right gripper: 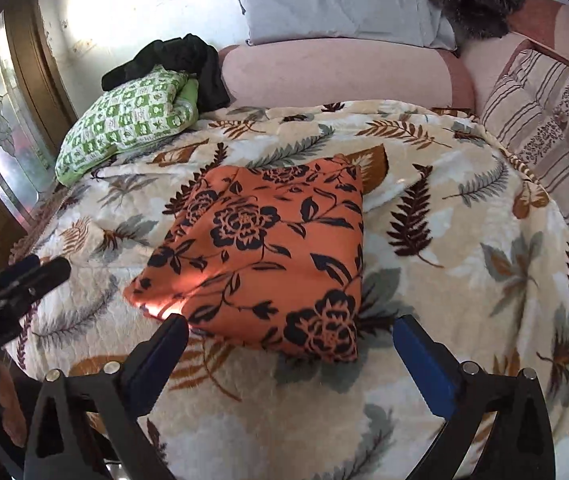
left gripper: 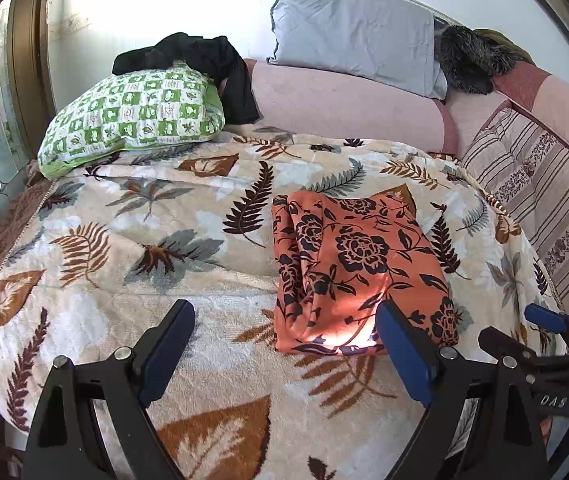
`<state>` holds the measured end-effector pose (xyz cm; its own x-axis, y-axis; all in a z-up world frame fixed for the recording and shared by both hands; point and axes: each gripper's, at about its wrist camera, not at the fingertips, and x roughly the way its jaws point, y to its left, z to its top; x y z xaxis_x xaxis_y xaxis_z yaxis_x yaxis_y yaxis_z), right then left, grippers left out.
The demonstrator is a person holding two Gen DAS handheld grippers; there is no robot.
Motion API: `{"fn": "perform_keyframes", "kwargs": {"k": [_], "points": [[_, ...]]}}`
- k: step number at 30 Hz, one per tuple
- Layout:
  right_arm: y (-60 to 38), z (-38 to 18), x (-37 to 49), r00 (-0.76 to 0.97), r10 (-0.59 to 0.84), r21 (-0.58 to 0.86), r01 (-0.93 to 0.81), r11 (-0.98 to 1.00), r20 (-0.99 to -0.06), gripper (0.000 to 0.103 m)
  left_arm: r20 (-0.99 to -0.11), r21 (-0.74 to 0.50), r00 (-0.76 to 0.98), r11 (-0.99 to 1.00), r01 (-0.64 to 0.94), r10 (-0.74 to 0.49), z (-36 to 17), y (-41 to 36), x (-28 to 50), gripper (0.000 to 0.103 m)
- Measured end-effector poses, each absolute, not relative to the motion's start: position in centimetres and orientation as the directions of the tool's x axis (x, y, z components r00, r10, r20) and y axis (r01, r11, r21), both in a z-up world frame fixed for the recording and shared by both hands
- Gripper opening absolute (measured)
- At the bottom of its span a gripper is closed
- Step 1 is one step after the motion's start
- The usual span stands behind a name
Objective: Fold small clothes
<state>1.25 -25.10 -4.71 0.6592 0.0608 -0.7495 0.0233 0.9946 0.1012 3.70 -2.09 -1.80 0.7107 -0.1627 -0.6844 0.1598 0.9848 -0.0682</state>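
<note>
- Landmark for every place below: the folded orange cloth printed with black roses (left gripper: 356, 268), which lies flat on the cream plush blanket patterned with brown and grey fern leaves (left gripper: 132, 216).
- Far to the left of the orange cloth and behind it, a green-and-white checked pillow (left gripper: 132, 116) rests on the blanket, with a crumpled black garment (left gripper: 204, 60) draped over its top.
- Left gripper (left gripper: 288, 316): its jaws stand wide with nothing between the blue pads. It hovers at the near edge of the orange cloth, one pad over the cloth's near hem and the other over bare blanket to the left.
- The orange cloth itself sits as a compact, roughly rectangular packet, layered edges showing along its left side; no pad touches it.
- Right gripper (right gripper: 292, 340): also spread wide and empty, poised over the cloth's near right corner.
- Behind the orange cloth, a pale grey pillow (left gripper: 348, 28) leans on a pink bolster (left gripper: 344, 104); to the right lies a striped beige cushion (left gripper: 544, 184).
- Step in hand, as I judge it: this piece looks finished, both tools released and clear of it.
- Next move probably calls for either shifting the packet aside or reaching far left and back for the black garment, pinching it at two edges to spread it flat.
</note>
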Motion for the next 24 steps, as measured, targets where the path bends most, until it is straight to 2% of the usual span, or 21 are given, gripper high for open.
{"fn": "perform_keyframes", "kwargs": {"k": [6,12,18,24], "points": [[-25.3,-2.8,-1.3,0.700,0.013,0.056,0.038,0.998,-0.714,0.103,-0.675,-0.081,0.716,0.983,0.165,-0.176,-0.4,-3.6,1.8,0.096],[-25.9,-2.2,-1.3,0.697,0.005,0.047,0.042,0.998,-0.717,0.103,-0.681,-0.075,0.709,0.981,0.178,-0.180,-0.4,-4.8,1.7,0.100],[-26.0,-2.5,-0.3,0.682,-0.033,0.009,0.058,0.998,-0.731,0.103,-0.688,-0.006,0.721,0.994,0.111,-0.085,-1.3,-4.8,2.7,0.100],[-26.5,-2.0,0.4,0.687,-0.048,0.010,0.079,0.997,-0.725,0.103,-0.688,0.030,0.724,0.995,0.099,-0.052,-1.4,-5.2,3.2,0.100]]}}
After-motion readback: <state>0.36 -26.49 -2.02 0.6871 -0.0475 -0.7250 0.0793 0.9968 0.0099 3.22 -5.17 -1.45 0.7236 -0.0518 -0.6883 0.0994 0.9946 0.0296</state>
